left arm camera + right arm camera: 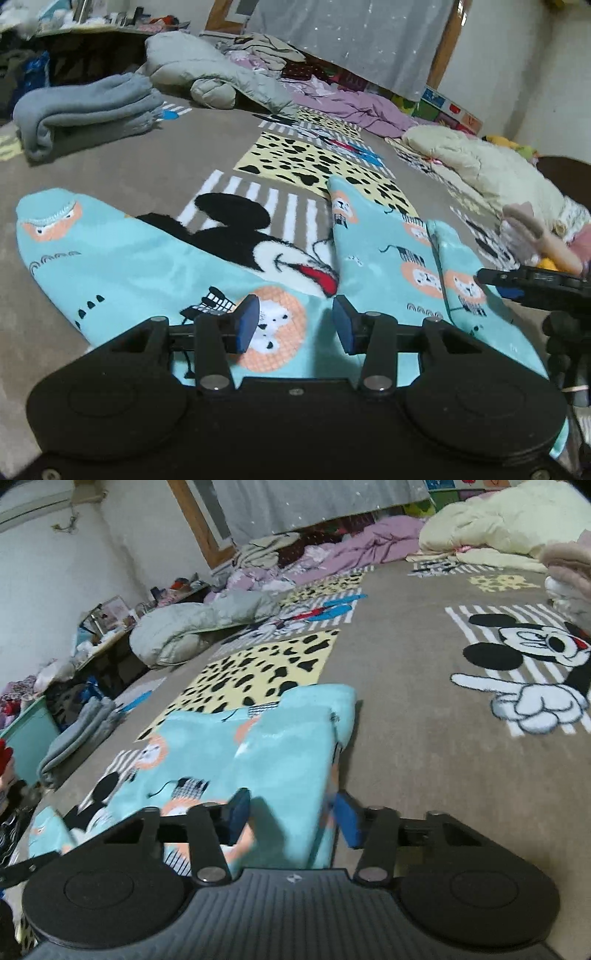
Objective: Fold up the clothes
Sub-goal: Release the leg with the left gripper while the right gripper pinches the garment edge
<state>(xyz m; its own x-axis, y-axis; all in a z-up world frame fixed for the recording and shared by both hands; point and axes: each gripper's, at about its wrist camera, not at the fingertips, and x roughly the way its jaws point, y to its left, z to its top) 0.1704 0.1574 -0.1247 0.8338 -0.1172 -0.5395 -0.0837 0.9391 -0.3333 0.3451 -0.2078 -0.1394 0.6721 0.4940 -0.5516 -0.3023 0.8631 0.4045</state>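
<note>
In the left wrist view, the soft turquoise lion-print trousers (122, 269) lie flat on the plush brown cartoon-print carpet (192, 155), legs splayed away from the camera. The left gripper (294, 323) hovers over them, blue pads apart, holding nothing.

In the right wrist view, the right gripper (288, 818) stands open astride the folded leg's edge (295, 738), which runs lengthwise away. A teal plastic bin (27, 734) sits far left, contents unclear.

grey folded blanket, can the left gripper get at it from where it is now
Probably yes: the left gripper sits open over the turquoise pyjamas, and only bare rug lies between it and the grey folded blanket, though it's some way off.
</note>
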